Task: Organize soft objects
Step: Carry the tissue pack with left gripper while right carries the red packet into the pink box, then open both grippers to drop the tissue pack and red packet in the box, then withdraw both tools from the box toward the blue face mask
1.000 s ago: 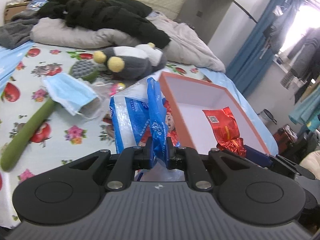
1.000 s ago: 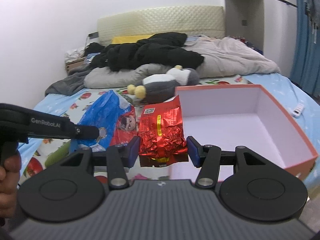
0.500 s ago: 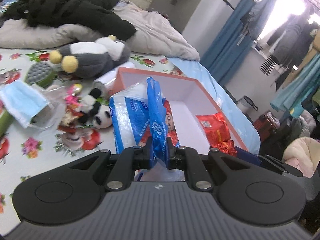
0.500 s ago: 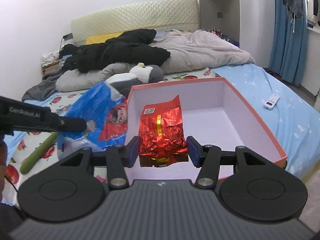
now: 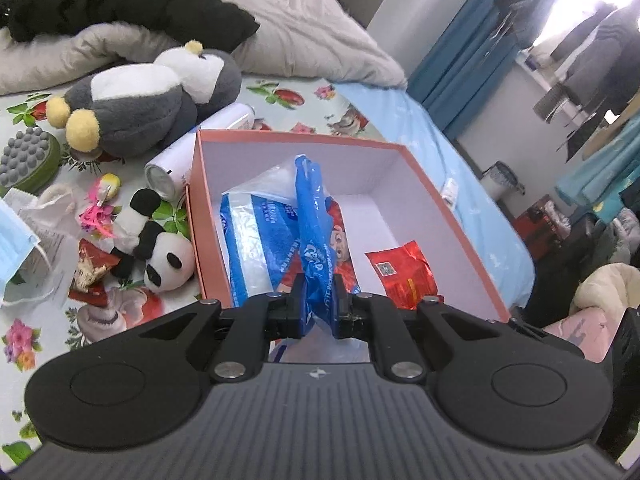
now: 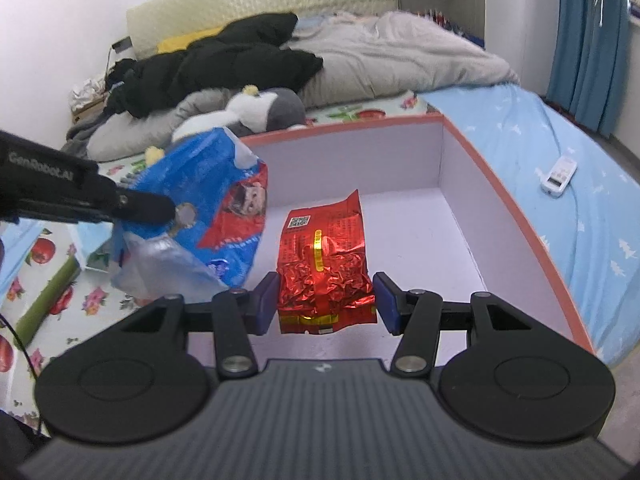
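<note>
My left gripper (image 5: 317,312) is shut on a blue plastic snack bag (image 5: 312,236) and holds it over the left part of the orange box (image 5: 192,208). The bag also shows in the right wrist view (image 6: 208,200), with the left gripper's fingers (image 6: 144,208) clamped on it. My right gripper (image 6: 326,304) is shut on a crinkled red foil packet (image 6: 324,264), held over the white floor of the box (image 6: 512,208). The packet shows in the left wrist view (image 5: 400,272).
On the flowered sheet left of the box lie a small panda plush (image 5: 160,252), a grey penguin plush (image 5: 140,100), a white can (image 5: 188,152), a green massage brush (image 5: 28,156), a blue face mask (image 5: 12,236) and wrappers. A remote (image 6: 558,176) lies right of the box.
Both grippers have moved over the box with their loads. The blue bag now hangs inside the box's left side and the red packet is lower over the box floor.
</note>
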